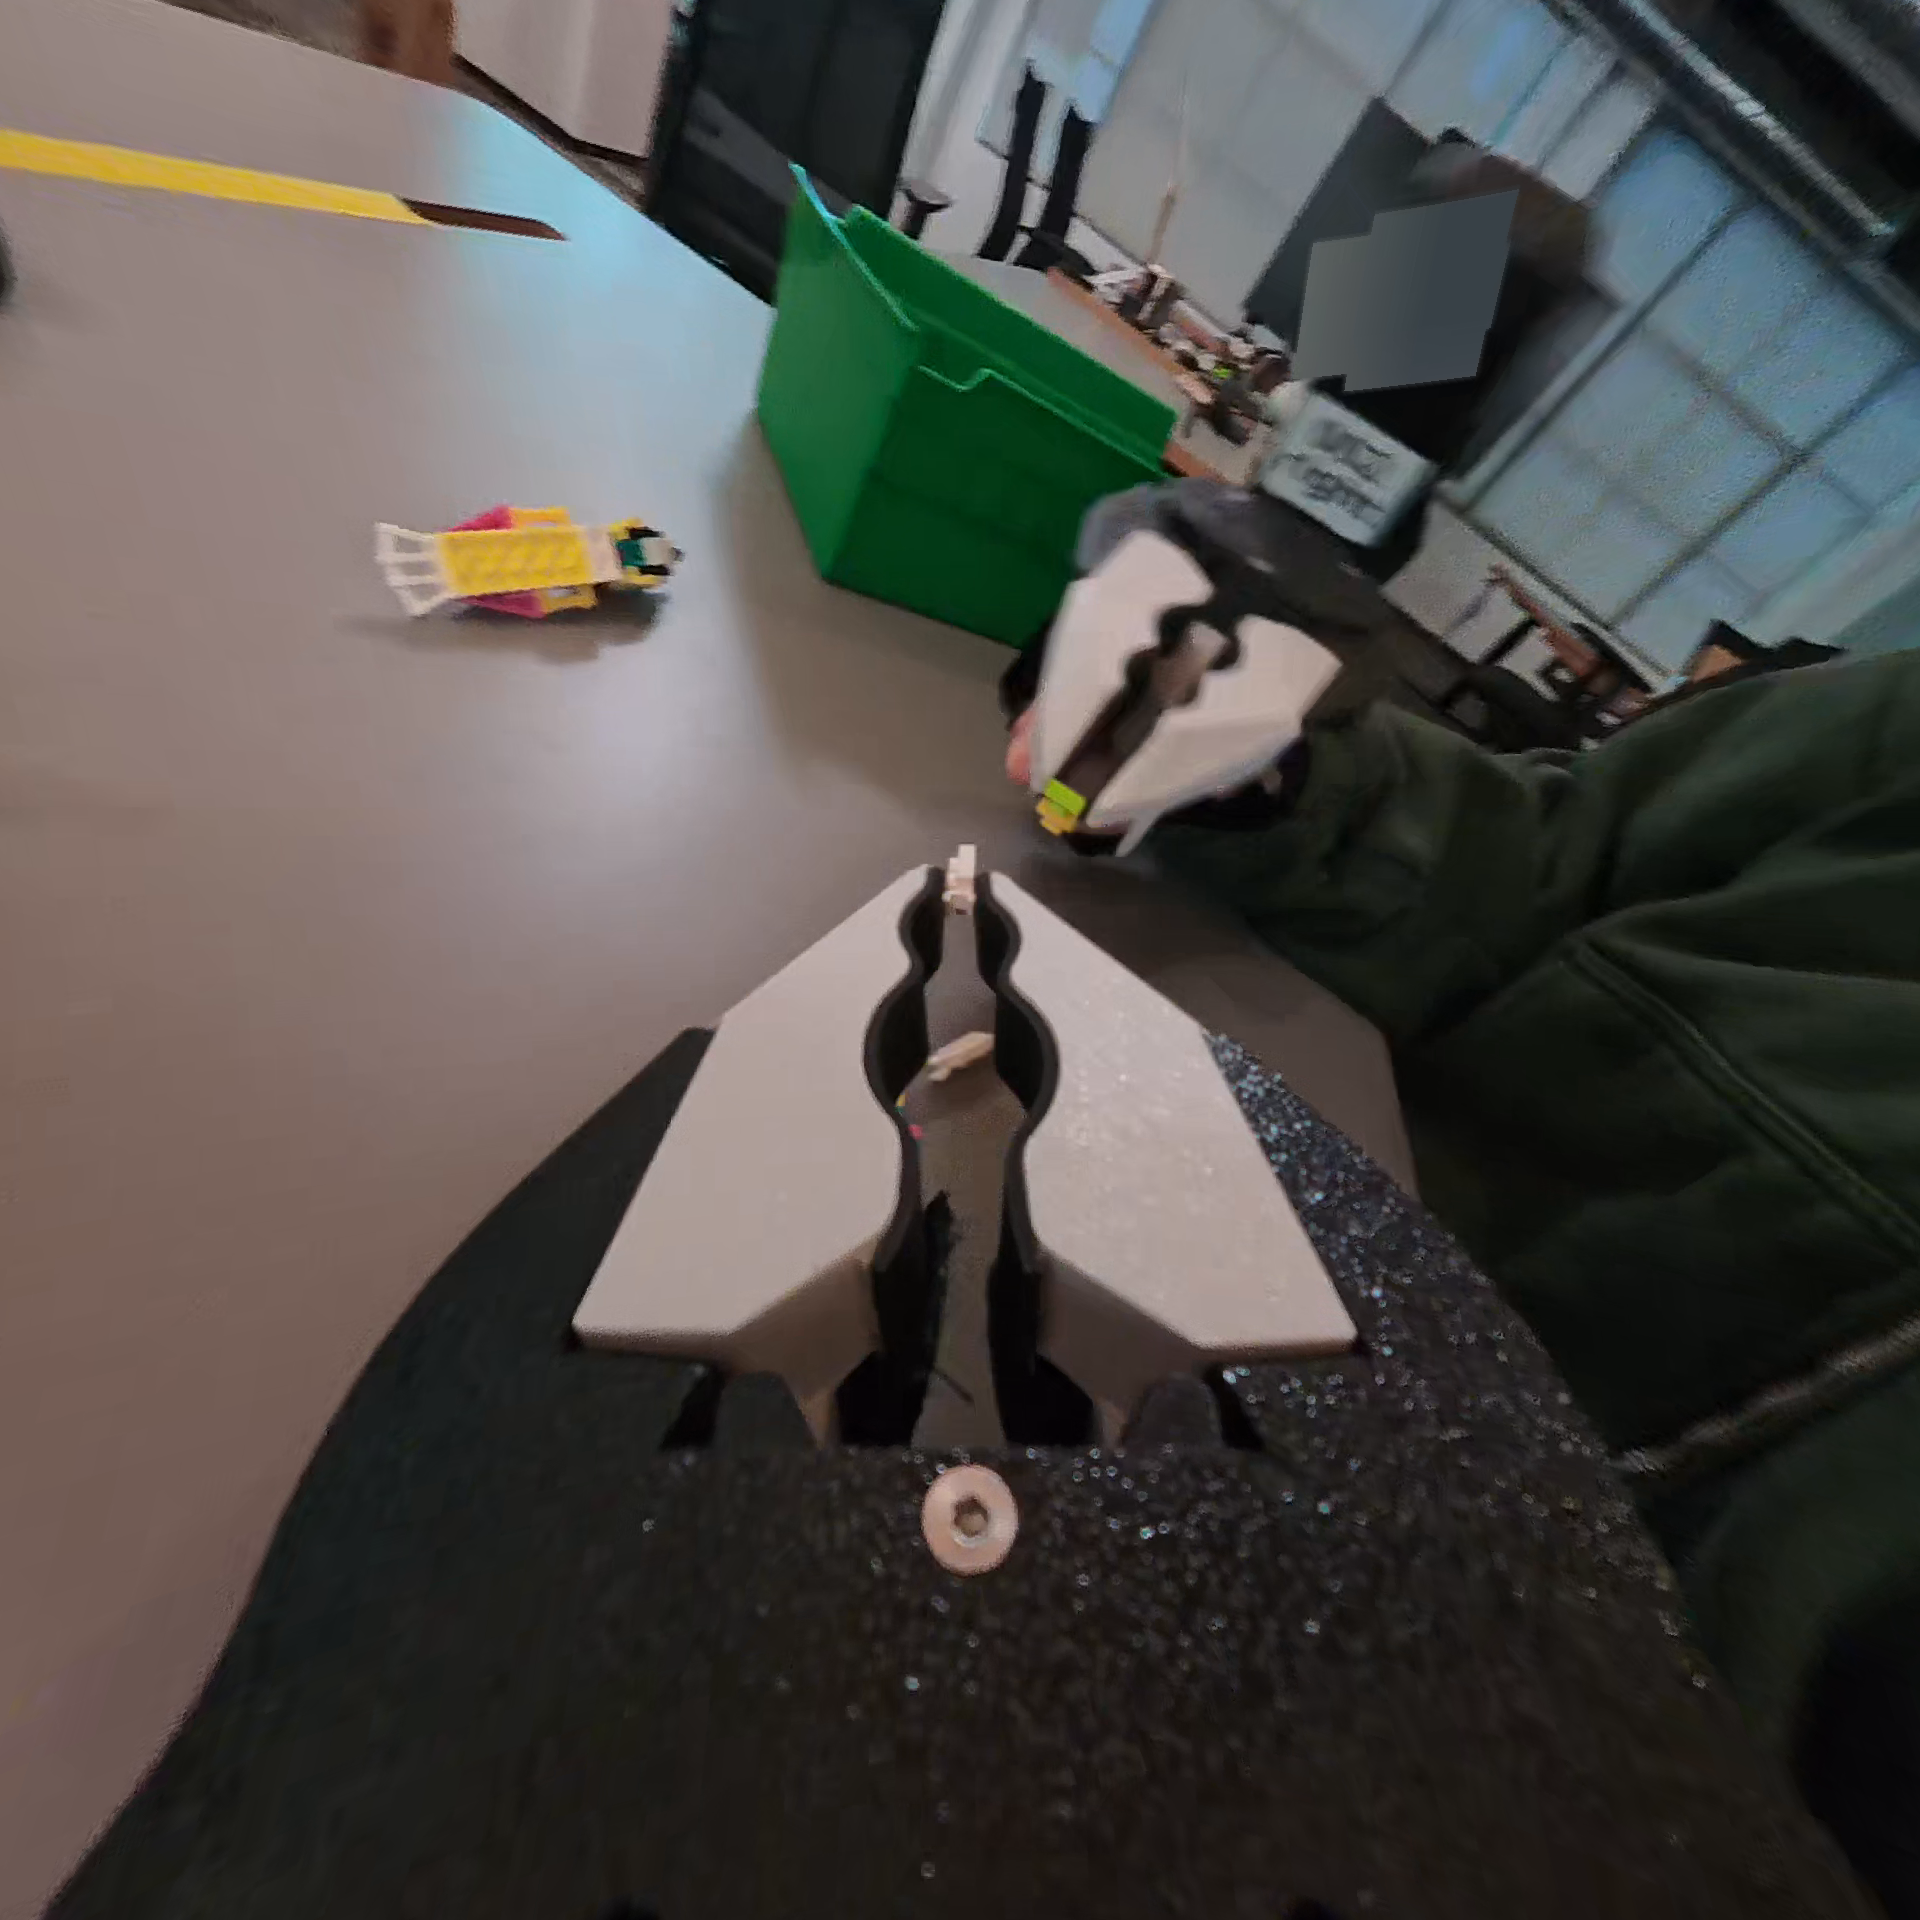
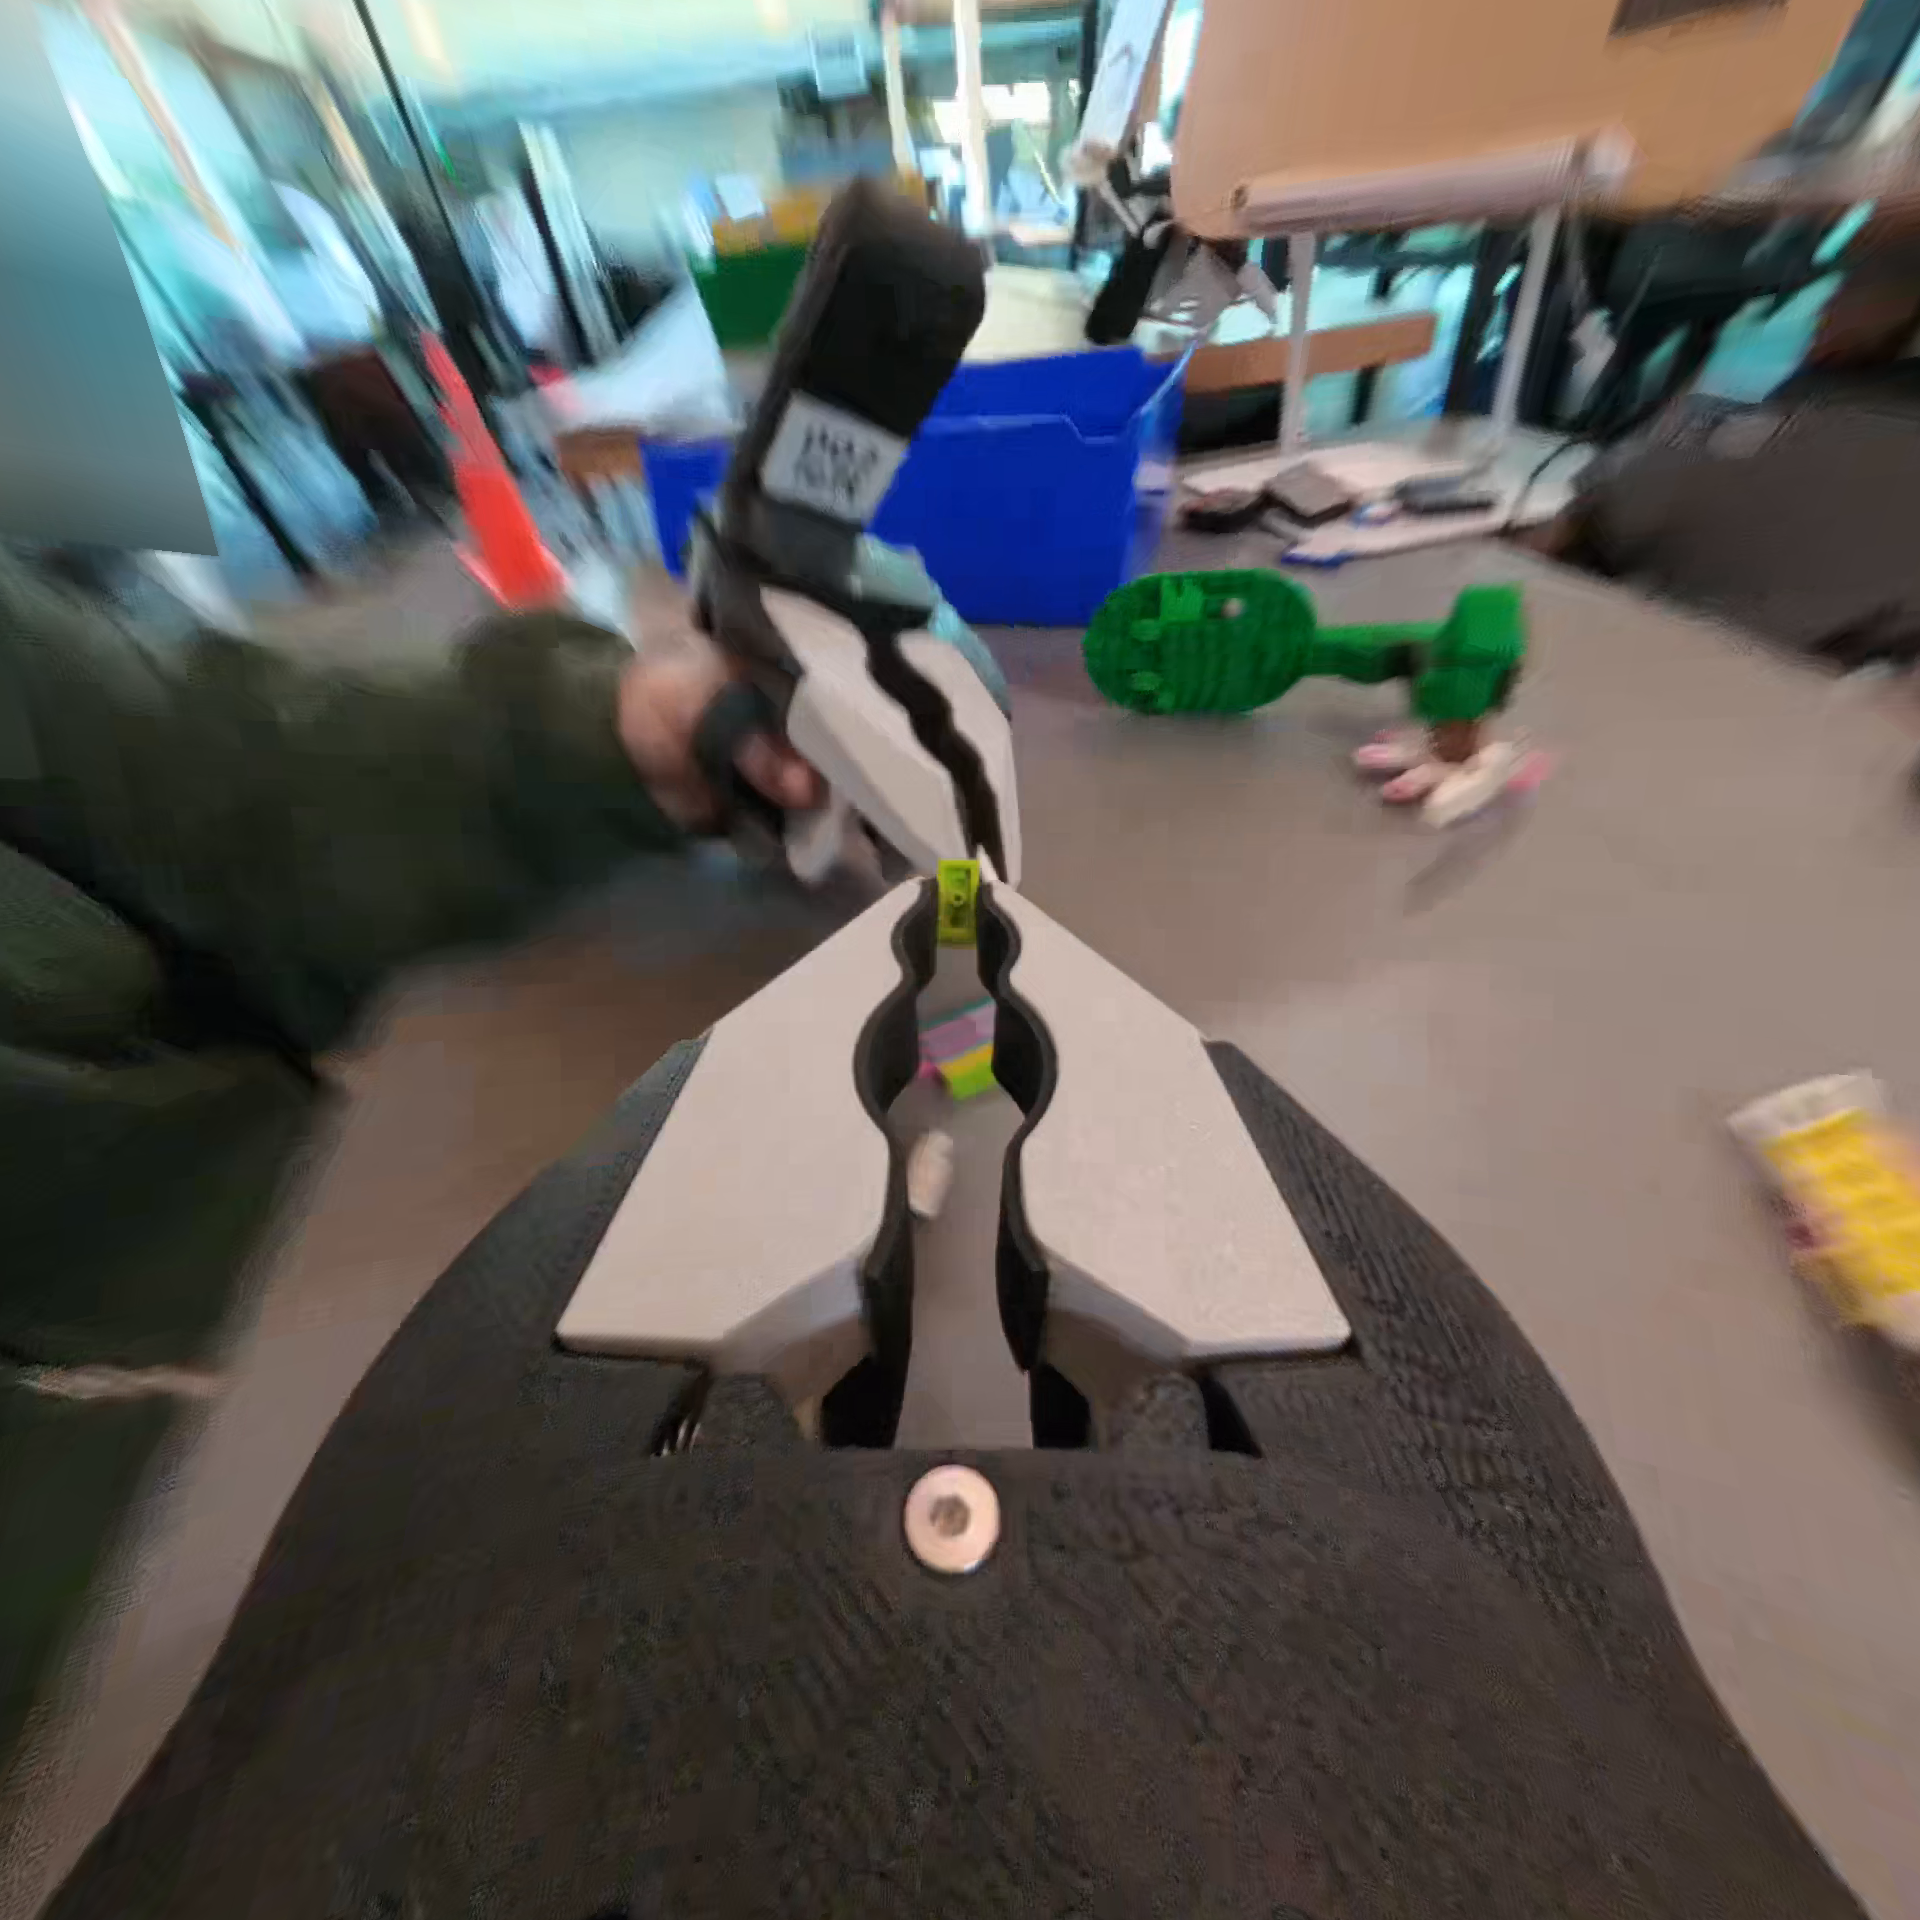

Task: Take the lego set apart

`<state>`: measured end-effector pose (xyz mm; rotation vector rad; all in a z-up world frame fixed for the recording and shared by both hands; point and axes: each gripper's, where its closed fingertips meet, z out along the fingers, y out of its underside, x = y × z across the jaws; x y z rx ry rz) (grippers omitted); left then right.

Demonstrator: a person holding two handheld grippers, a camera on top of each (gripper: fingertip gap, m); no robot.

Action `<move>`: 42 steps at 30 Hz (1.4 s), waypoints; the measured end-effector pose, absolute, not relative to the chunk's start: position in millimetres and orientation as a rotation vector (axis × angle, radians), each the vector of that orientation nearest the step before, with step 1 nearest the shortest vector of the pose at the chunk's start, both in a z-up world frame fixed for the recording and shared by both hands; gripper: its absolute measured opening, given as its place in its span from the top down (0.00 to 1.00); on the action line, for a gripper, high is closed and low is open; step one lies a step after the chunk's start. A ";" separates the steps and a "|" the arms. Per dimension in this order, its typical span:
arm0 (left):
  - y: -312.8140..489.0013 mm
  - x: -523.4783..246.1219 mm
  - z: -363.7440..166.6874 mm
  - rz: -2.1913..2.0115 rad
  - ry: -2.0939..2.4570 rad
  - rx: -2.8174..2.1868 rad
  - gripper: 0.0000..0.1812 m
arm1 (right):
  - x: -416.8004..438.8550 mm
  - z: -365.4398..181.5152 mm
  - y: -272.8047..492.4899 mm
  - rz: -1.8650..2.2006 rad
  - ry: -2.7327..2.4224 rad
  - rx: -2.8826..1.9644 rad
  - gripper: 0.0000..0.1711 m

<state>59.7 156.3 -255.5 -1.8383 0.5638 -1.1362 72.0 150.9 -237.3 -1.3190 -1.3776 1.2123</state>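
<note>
Left wrist view is showing the left gripper (image 1: 961, 883) pinching a small white lego piece (image 1: 962, 878) at its fingertips, while the right gripper (image 2: 956, 902) is clamping a lime-green lego piece (image 2: 956, 902) at its own tips.

Both pairs of fingers are sitting nearly closed, each gripping its piece, and the two grippers are hovering close together above the grey table (image 1: 312, 831). Beyond the left fingers and off to their left, a yellow, pink and white lego build (image 1: 520, 561) is lying on the table, with a green bin (image 1: 935, 457) farther ahead. Ahead of the right fingers and to their right, a green lego plate assembly (image 2: 1299, 649) is lying near some pale loose pieces (image 2: 1455, 774); under those fingers, a pastel brick (image 2: 961, 1055) and a white piece (image 2: 930, 1169) are resting on the table. A blue bin (image 2: 1029, 499) is standing beyond.
</note>
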 end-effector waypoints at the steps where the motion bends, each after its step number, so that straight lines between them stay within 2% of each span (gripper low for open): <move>1: 153.8 63.6 -255.5 -1.173 0.577 -1.833 0.98 | 73.0 -231.5 152.7 1.410 -1.280 -1.400 0.97; 4: 148.6 69.4 -249.9 -1.255 0.600 -1.779 0.98 | 80.8 -217.5 161.2 1.839 -1.024 -1.530 0.97; 7: 146.5 70.1 -241.8 -1.365 0.562 -1.724 0.98 | 84.3 -215.5 165.8 2.013 -0.904 -1.583 0.97; 12: 147.2 68.9 -241.1 -1.405 0.537 -1.708 0.98 | 82.5 -219.2 163.4 2.041 -0.902 -1.614 0.97; 17: 160.1 68.0 -279.7 -1.152 0.558 -1.955 0.98 | 79.4 -233.2 168.9 1.920 -0.926 -1.689 0.97; 20: 164.1 69.9 -285.7 -1.099 0.549 -1.996 0.81 | 77.2 -237.9 168.9 1.865 -0.954 -1.694 0.97; 22: 161.3 74.6 -279.9 -1.115 0.561 -1.965 0.79 | 76.2 -236.8 166.9 1.833 -0.984 -1.661 0.97; 26: 145.6 90.3 -238.4 -1.449 0.520 -1.714 0.89 | 74.1 -227.5 156.7 1.843 -1.032 -1.561 0.97; 30: 143.0 91.3 -229.4 -1.514 0.499 -1.632 0.97 | 73.0 -219.6 147.6 1.901 -1.041 -1.501 0.97; 37: 144.0 88.9 -224.2 -1.240 0.604 -1.624 0.97 | 78.7 -213.2 148.8 1.842 -1.078 -1.440 0.98; 38: 148.8 79.4 -225.7 -1.222 0.557 -1.630 1.00 | 82.5 -209.6 156.6 1.815 -1.038 -1.425 1.00; 40: 155.2 43.4 -220.5 -1.216 0.434 -1.606 1.00 | 108.5 -187.7 191.8 1.831 -0.818 -1.373 1.00; 42: 160.2 24.9 -214.4 -1.204 0.364 -1.583 1.00 | 126.9 -182.4 210.5 1.711 -0.806 -1.357 1.00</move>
